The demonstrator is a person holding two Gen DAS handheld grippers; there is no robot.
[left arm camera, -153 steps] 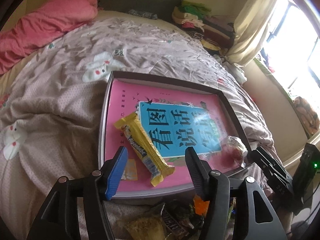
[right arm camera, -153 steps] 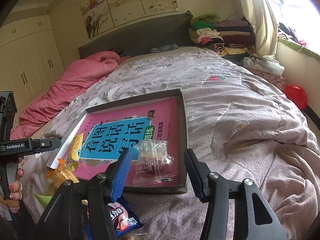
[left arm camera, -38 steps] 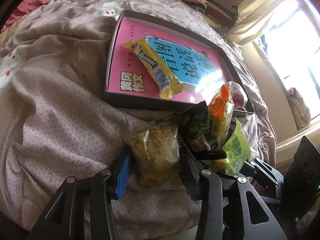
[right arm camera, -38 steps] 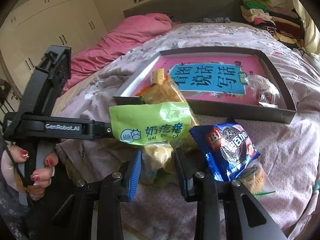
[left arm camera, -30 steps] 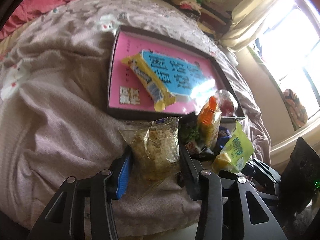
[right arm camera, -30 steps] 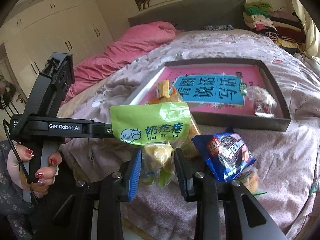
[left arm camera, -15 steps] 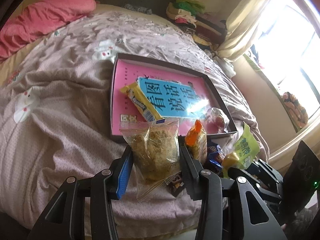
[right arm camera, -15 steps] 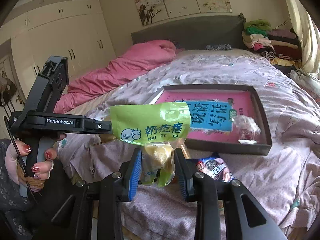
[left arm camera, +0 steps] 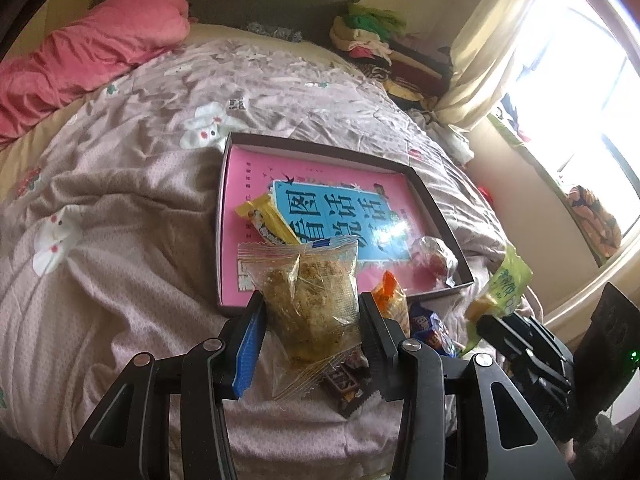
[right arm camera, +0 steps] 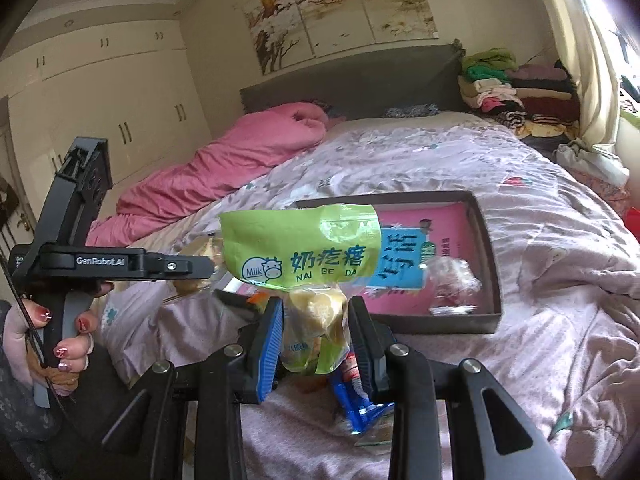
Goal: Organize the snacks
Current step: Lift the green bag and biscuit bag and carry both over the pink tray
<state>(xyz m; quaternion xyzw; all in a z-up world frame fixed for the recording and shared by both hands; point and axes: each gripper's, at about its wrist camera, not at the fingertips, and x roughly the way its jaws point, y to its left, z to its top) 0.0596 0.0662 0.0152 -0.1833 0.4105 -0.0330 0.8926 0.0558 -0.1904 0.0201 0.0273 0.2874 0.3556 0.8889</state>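
Observation:
My left gripper (left arm camera: 310, 322) is shut on a clear packet of brown crumbly cake (left arm camera: 310, 296), held up above the bedspread. My right gripper (right arm camera: 316, 326) is shut on a green milk-snack bag (right arm camera: 300, 246), lifted in front of the tray; the same bag (left arm camera: 506, 284) shows at the right of the left wrist view. The dark tray (left arm camera: 434, 208) with a pink and blue book in it lies on the bed. It holds a yellow bar (left arm camera: 266, 222) and a clear wrapped sweet (left arm camera: 434, 258). The tray (right arm camera: 490, 248) also shows behind the green bag.
Loose snacks lie on the bedspread near the tray's front edge: an orange packet (left arm camera: 390, 300), a blue biscuit pack (left arm camera: 430, 326) and a brown bar (left arm camera: 346, 386). A hand (right arm camera: 44, 344) holds the left gripper's handle. A pink duvet (left arm camera: 80, 56) and folded clothes (right arm camera: 516, 96) lie at the headboard.
Both grippers have risen off the snack pile, each carrying its packet. The views have tilted up, showing more of the bed, headboard and wall.

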